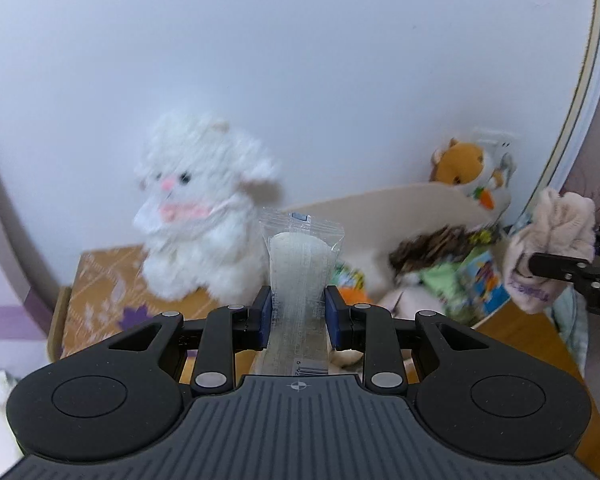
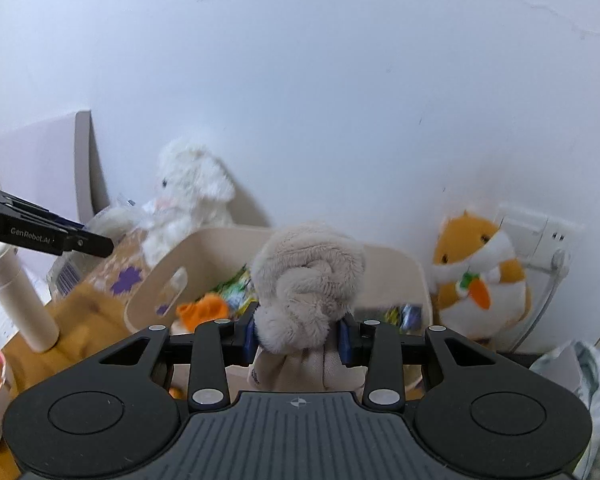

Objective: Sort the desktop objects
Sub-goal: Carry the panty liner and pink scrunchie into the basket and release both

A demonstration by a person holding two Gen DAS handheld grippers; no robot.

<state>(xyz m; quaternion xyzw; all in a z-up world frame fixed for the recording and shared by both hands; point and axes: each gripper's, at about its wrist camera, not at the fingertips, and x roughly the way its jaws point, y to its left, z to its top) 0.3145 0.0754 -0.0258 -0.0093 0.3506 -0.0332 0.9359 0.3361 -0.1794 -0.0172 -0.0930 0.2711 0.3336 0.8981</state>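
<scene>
Both tongs loaded, held up off the desk [image 2: 80, 304], facing the wall. Left tongs [image 1: 298, 312]: jaws drawn close, blue pads pinching a clear packet [image 1: 300, 272] at its middle; packet stands upright between the pads, a pale wafer-like thing inside, barcode end nearest the camera. Right tongs [image 2: 298, 336]: jaws a little wider, clamped on a beige plush [image 2: 306, 280], which bulges up and over the pads; its lower part hangs under the tongs, shape hard to read. In the left view the same plush shows at the right edge, held in the other black tongs, well apart from the packet. Beyond both loads sits a cream bin [image 2: 204, 240] with a handle slot, already holding mixed stuff: an orange item [image 2: 204, 308], colourful wrappers [image 2: 238, 288], something dark and frizzy in the left view. A white plush [image 1: 200, 208] sits on a patterned box [image 1: 100, 292] left of the bin; a hamster plush [image 2: 480, 272] with a carrot leans on the wall to its right, by a socket. A pale tube [image 2: 20, 304] stands on the desk at left. Step in hand, as I judge it: carry phase, 2 items gripped and headed for the bin. Next move calls for bringing each load over the bin's open top, clear of the rim, then parting the jaws to drop; the packet is thin and slippery, so keep it pinched until it is over the bin. Motion blur on the background; fine detail in the bin unclear.
</scene>
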